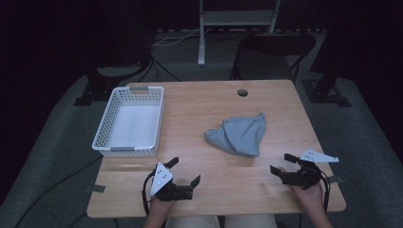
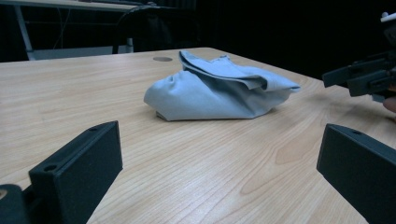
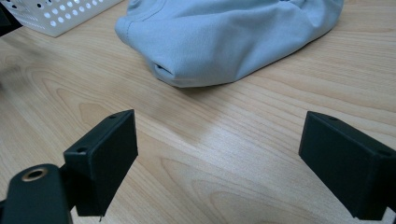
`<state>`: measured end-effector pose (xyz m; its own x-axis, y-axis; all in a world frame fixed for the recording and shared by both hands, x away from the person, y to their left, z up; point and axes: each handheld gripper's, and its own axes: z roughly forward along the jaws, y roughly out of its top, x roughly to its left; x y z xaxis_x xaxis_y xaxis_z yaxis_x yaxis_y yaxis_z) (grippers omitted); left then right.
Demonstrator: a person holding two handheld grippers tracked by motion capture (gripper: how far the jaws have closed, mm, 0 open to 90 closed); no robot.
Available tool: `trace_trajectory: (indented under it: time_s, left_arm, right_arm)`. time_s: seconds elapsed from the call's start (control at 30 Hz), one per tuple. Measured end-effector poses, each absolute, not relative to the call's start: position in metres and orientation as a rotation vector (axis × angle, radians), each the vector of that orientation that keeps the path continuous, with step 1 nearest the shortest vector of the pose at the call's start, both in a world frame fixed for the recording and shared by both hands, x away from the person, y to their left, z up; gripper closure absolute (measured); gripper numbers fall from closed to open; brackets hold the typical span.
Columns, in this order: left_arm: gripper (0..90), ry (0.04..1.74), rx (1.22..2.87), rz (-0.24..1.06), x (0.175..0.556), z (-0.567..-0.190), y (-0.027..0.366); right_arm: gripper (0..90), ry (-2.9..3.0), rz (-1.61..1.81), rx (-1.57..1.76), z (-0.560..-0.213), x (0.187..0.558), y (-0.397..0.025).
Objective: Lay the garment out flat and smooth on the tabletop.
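A crumpled grey cloth (image 1: 239,135) lies on the wooden counter (image 1: 199,114), a little to the right of the middle, and nothing touches it. The left tongs (image 1: 184,171) are near the front edge of the counter, left of the cloth and well apart from it; the 2 black jaws stand wide open and hold nothing. The right tongs (image 1: 281,164) are near the front right corner, also open wide and empty, with the jaws turned toward the cloth. In the left gripper view the cloth (image 2: 215,88) sits beyond the open jaws, and the right tongs (image 2: 362,77) show at the right edge. In the right gripper view the cloth (image 3: 224,35) lies just ahead of the jaws. A white basket (image 1: 105,128) with holes stands on the left side of the counter, apart from the cloth.
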<state>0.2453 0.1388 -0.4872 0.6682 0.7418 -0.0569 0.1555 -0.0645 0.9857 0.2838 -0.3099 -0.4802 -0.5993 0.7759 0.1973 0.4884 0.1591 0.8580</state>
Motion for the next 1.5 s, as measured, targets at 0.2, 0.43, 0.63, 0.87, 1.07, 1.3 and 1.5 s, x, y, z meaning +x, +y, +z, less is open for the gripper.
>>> trace_trajectory:
  time_s: [0.2,0.43,0.63,0.87,1.07,1.3,1.5]
  left_arm:
    - [1.3,0.752,1.585,0.577,0.243,-0.488,0.138]
    - [1.3,0.778,1.597,0.603,0.243,-0.487,0.136]
    - [1.3,0.766,1.603,0.6,0.243,-0.487,0.135]
    - [1.3,0.741,1.602,0.584,0.242,-0.487,0.136]
    - [1.3,0.734,1.602,0.567,0.243,-0.487,0.136]
    - [1.3,0.739,1.598,0.55,0.244,-0.487,0.137]
    - [1.3,0.734,1.606,0.559,0.243,-0.487,0.136]
  right_arm:
    - [11.0,2.164,1.385,1.209,-0.48,0.284,-0.307]
    - [11.1,2.19,1.345,1.199,-0.481,0.284,-0.304]
    - [11.3,2.213,1.319,1.191,-0.481,0.285,-0.301]
    - [11.3,2.216,1.323,1.209,-0.481,0.286,-0.303]
    - [11.4,2.206,1.345,1.238,-0.478,0.286,-0.307]
    - [11.4,2.183,1.367,1.233,-0.463,0.287,-0.306]
    - [12.7,2.14,1.402,1.18,-0.44,0.292,-0.302]
